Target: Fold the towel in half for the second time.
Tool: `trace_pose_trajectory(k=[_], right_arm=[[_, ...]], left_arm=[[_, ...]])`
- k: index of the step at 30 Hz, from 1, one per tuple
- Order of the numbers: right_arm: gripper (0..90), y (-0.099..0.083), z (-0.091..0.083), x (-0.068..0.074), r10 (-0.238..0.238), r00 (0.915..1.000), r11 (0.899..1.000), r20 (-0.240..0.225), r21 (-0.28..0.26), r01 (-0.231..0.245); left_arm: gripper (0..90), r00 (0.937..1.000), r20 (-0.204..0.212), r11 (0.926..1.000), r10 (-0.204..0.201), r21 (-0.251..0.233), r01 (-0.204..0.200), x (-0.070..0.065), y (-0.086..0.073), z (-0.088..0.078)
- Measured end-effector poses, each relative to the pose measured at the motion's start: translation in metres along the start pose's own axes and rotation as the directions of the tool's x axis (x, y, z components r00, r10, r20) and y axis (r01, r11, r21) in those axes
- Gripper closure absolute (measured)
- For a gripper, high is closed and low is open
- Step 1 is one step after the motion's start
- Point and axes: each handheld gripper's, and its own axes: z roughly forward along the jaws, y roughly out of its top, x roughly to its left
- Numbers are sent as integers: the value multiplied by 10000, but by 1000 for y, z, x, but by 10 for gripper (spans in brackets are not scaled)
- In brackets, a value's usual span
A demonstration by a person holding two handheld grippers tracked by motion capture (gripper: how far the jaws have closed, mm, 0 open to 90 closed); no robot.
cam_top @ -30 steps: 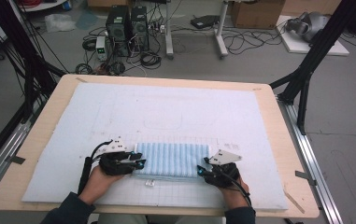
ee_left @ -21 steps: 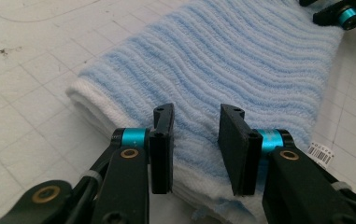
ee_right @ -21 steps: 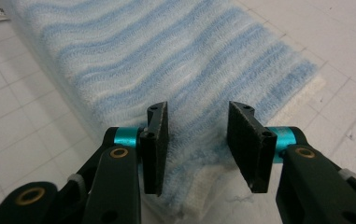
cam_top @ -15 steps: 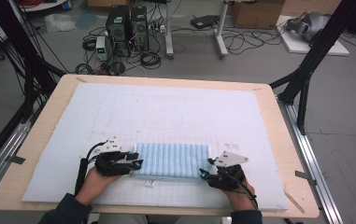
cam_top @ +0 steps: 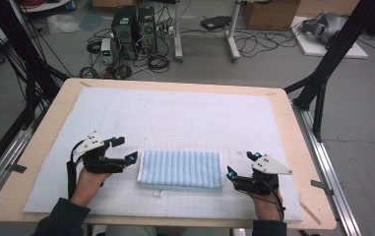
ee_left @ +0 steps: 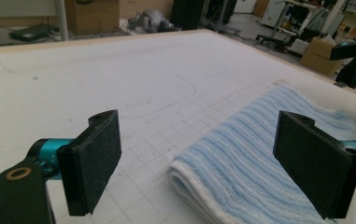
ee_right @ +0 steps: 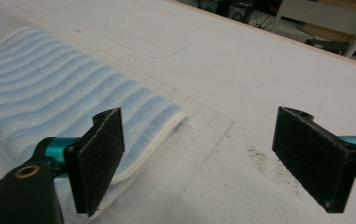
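Flanking folded towel (cam_top: 180, 169), L+R jaws apart.

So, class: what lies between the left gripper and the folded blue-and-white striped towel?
Nothing: in the high view, bare white gridded mat separates the left gripper from the folded blue-and-white striped towel.

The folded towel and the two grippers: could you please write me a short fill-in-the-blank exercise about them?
1. The folded towel has stripes of white and ____.
2. The towel lies between the left gripper and the right gripper, and is held by ____ of them.
3. Both grippers' jaws stand ____.
4. The towel rests on a white mat printed near the person with a faint ____ of lines.

Missing words: blue; neither; open; grid
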Motion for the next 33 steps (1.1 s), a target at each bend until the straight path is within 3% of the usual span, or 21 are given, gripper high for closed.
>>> trace_pose_trajectory(k=[5,10,23,33], right_arm=[[118,1,-10,-7,520,9985,9978,160,-421,-512],[110,-1,-17,-14,891,9960,9946,111,-541,-884],[110,1,-15,-14,763,9970,9959,105,-503,-757],[110,0,-13,-13,708,9974,9968,101,-388,-704]], left_arm=[[163,9999,11,9993,139,-360,-139,5,3,-9],[167,9997,-172,9990,162,-417,-169,10,3,-16],[178,9986,-531,9987,37,-510,-64,15,1,-27],[182,9987,-502,9992,54,-398,-74,15,0,-26]])
